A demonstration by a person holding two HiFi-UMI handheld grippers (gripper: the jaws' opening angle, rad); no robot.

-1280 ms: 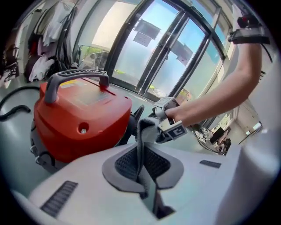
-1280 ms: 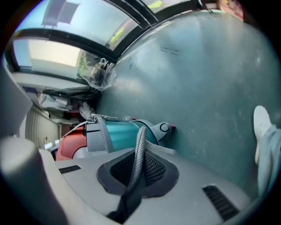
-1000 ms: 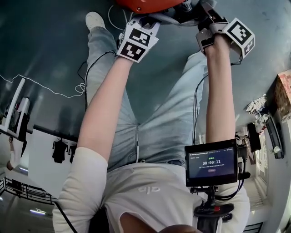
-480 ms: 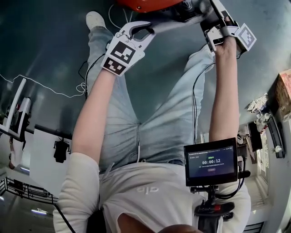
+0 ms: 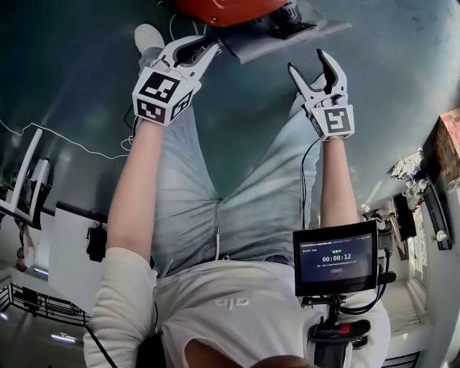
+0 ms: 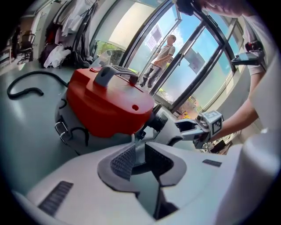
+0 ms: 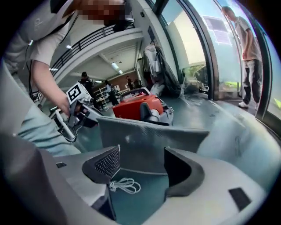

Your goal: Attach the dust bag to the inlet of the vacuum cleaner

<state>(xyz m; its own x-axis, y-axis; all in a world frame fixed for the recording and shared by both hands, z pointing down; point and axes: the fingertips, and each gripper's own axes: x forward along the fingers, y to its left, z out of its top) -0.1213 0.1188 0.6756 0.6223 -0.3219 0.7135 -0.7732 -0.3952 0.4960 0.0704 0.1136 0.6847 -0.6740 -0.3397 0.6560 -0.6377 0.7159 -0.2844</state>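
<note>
The red vacuum cleaner [image 5: 223,8] stands on the floor at the top of the head view. The grey dust bag [image 5: 266,42] lies spread out from its black inlet [image 5: 287,18]. My left gripper [image 5: 208,47] sits just off the bag's left corner with its jaws a narrow slit apart. A pale strip shows in that slit, and I cannot tell whether it touches the pads. My right gripper [image 5: 309,63] hangs back from the bag, its jaws opening wide with nothing between them. In the right gripper view the dust bag [image 7: 149,136] stands beyond the jaws, in front of the vacuum cleaner [image 7: 136,105].
The person's legs and a white shoe [image 5: 147,32] lie below the grippers. A white cable [image 5: 65,140] runs over the floor at left, and a coiled white cord [image 7: 125,185] lies near the right gripper. A black hose [image 6: 24,85] curls left of the vacuum. Someone stands by the windows [image 6: 160,57].
Both grippers drew back from the vacuum toward the person. The right one let go of the bag and spread its jaws wide. The left one moved left and its jaws parted slightly.
</note>
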